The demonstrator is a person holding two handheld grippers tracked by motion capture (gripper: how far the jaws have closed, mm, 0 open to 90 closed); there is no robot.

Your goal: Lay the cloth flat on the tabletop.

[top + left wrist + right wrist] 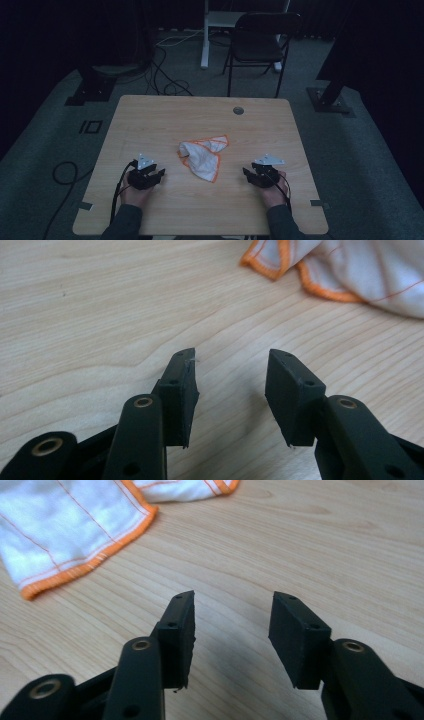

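Crumpled white cloth with orange hem mid light-wood desk, between my grippers. Left gripper, right gripper: fingers apart, empty. Cloth's long axis runs diagonally; both hands about equally near.

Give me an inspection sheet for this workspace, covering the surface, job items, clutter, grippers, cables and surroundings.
Surface: light wooden table, round grommet hole near the far edge.
Job's things: crumpled white cloth with orange hem, mid-table, untouched.
Clutter: nothing seen.
Grippers: left gripper and right gripper low over the table, jaws apart, nothing between them.
Cables: one trails from each gripper; more cables on the floor.
Surroundings: dark room, black chair, stand bases.
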